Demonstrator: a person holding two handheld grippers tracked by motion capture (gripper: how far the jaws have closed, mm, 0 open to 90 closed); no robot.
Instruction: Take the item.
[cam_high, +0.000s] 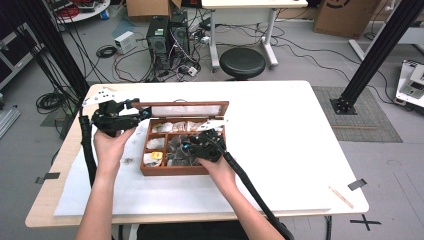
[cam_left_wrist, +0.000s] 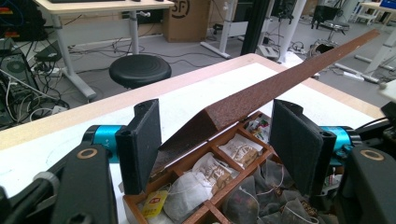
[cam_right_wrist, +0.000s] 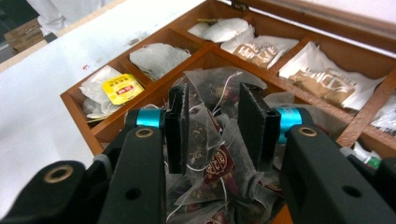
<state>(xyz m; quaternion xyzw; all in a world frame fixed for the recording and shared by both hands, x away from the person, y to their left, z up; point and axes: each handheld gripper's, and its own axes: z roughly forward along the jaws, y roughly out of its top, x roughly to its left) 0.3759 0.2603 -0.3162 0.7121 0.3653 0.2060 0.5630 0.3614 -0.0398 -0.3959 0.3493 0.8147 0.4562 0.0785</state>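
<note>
Reaching into the open wooden tea box (cam_high: 150, 170) in the middle of the white table (cam_high: 300, 140), the right gripper (cam_high: 189, 146) has its jaws down among the pyramid tea bags (cam_right_wrist: 212, 154) heaped in the near middle compartment, with one mesh bag lying between the pads; the jaws stand partly closed around it, and I cannot tell whether they truly press it. The left gripper (cam_left_wrist: 215, 140) sits at the far left corner of the box and props the hinged lid (cam_left_wrist: 280, 79) up; the lid's edge runs between its two pads with a gap on either side, so the jaws are open and the lid seems to rest against them rather than be clamped. Flat paper-wrapped sachets (cam_right_wrist: 261, 49) fill the far compartments, and a bag with a yellow tag (cam_right_wrist: 122, 87) lies in the near left one. The main risk, as I judge it, is the tangle: the bags' strings and tags cross each other (several loop over neighbours), so lifting one may drag others out or spill them. A shallow pinch on the slack mesh could also slip. And if the left hand drifts, the unclamped lid might drop onto the right gripper.
</note>
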